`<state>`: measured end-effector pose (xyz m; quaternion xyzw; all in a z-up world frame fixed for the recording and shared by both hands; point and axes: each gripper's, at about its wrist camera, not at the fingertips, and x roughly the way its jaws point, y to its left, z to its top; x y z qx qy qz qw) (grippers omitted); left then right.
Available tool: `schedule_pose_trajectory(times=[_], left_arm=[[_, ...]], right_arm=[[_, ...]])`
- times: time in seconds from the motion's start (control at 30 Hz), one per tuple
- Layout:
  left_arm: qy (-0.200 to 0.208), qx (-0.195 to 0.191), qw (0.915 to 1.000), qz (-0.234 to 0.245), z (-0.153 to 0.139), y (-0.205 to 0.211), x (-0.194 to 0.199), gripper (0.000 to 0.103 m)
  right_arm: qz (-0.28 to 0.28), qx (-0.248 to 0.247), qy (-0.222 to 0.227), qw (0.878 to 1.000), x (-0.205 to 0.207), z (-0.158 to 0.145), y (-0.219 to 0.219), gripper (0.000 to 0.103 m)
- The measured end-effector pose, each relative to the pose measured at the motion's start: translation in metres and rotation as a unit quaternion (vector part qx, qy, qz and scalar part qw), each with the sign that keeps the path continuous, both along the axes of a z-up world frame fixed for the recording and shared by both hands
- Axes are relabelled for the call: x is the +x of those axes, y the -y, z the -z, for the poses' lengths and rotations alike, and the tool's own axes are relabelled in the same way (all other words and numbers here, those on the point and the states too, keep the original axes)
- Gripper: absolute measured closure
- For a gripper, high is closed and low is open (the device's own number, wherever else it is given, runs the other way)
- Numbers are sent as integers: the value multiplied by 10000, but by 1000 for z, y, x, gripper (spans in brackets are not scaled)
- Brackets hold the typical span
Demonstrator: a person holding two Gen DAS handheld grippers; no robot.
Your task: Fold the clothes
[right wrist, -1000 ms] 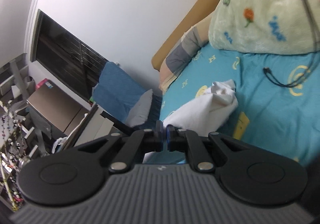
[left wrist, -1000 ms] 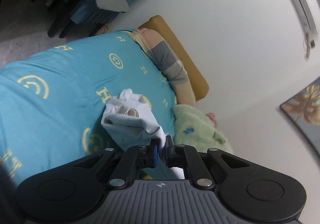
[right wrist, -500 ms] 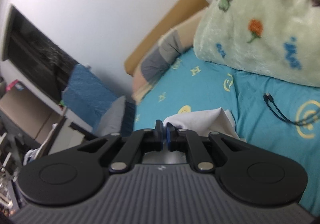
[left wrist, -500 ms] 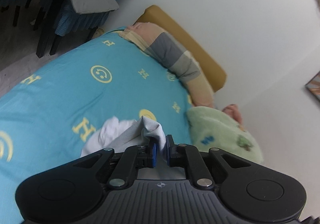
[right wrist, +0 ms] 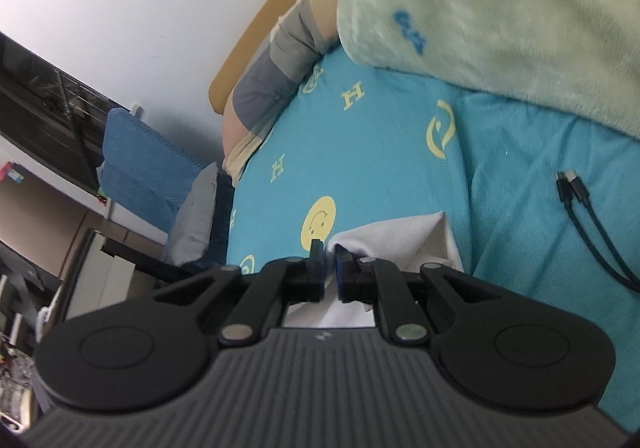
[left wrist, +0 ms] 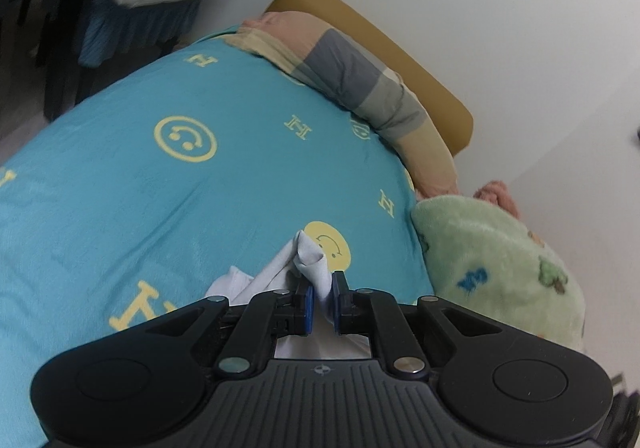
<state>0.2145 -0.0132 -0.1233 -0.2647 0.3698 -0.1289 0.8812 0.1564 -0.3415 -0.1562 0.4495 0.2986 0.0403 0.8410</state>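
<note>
One white garment (left wrist: pixel 310 264), bunched, lies low on the bed (left wrist: pixel 160 187) w/ both grippers pinching it. In the left wrist view a twisted corner of the cloth pokes up just past the left gripper (left wrist: pixel 322 298); jaws closed on the fabric, blue pads pressing it from both sides, more cloth visible under the gripper body. In the right wrist view the garment (right wrist: pixel 404 236) spreads flatter to the right of the right gripper (right wrist: pixel 330 274); jaws nearly shut w/ a thin edge of cloth clamped between them.

Bed has a turquoise sheet w/ yellow smiley faces and H marks; a solid yellow smiley (left wrist: pixel 326 244) sits right beside the raised corner. Striped grey/beige pillow (left wrist: pixel 360 87) runs along the tan headboard (left wrist: pixel 380 47) at the far end. Green fleece blanket (left wrist: pixel 492 268) piled near the garment on the wall side, not touching it. Black cable (right wrist: pixel 588 215) w/ two plug ends lies on the sheet, apart from the cloth. Blue-covered chair (right wrist: pixel 136 171) stands off the bed's edge.
</note>
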Motion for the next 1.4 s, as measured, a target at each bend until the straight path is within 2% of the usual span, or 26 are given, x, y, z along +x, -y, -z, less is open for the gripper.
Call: schedule_pose_trajectory(times=[0.03, 0.07, 0.1, 0.13, 0.17, 0.2, 0.27, 0.37, 0.43, 0.47, 0.53, 0.6, 0.7, 0.77, 1.03, 1.13, 1.23, 1.4], left_arm=[[48, 85, 9999, 80, 0, 3, 0, 88], [91, 158, 9997, 190, -1, 6, 0, 71], [138, 220, 9991, 325, -1, 9, 0, 52], [208, 285, 9986, 395, -3, 11, -2, 45], [276, 362, 9979, 465, -4, 14, -5, 37], [336, 481, 9968, 537, -7, 17, -8, 28], [489, 747, 9938, 668, -12, 24, -16, 19], [729, 1104, 9873, 877, -13, 36, -27, 16], [725, 1447, 9820, 977, -5, 44, -27, 16], [683, 1617, 9795, 985, 2, 48, -25, 16], [579, 1875, 9751, 1030, 16, 52, -22, 16], [487, 2049, 9712, 1111, 29, 54, -20, 16], [461, 2319, 9639, 1228, 39, 60, -21, 16], [504, 2445, 9602, 1253, 40, 64, -23, 16], [569, 2272, 9650, 1182, 19, 59, -47, 16], [572, 2395, 9619, 1187, 17, 64, -56, 16], [544, 2388, 9630, 1129, 16, 63, -66, 16], [553, 2478, 9599, 1185, 17, 65, -85, 16]], right_arm=[[-41, 13, -24, 10000, 1, 1, 1, 84], [-92, -20, -33, 10000, 1, 2, 0, 74], [-175, 9, 74, 9998, 0, 1, -2, 45], [-258, 37, 180, 9995, -1, 1, -4, 20], [-349, 53, 288, 9990, -2, -1, -7, 16], [-446, -20, 359, 9984, -4, -4, -11, 17], [-617, -228, 523, 9965, -8, -12, -20, 17], [-668, -862, 809, 9907, -22, -24, -35, 18], [-684, -1444, 769, 9841, -19, -27, -42, 40], [-692, -1731, 745, 9796, -18, -28, -46, 45], [-717, -2076, 449, 9746, -5, -15, -47, 65], [-756, -2338, 90, 9693, 7, 4, -48, 71], [-901, -2563, -170, 9622, 18, 26, -51, 72], [-916, -2616, -155, 9607, 17, 24, -52, 72], [-870, -2858, 120, 9543, -11, -8, -58, 71], [-911, -2800, 285, 9552, -30, -20, -63, 71], [-975, -3015, 123, 9484, -44, -20, -70, 71], [-1007, -2900, -180, 9515, -58, -15, -73, 70]])
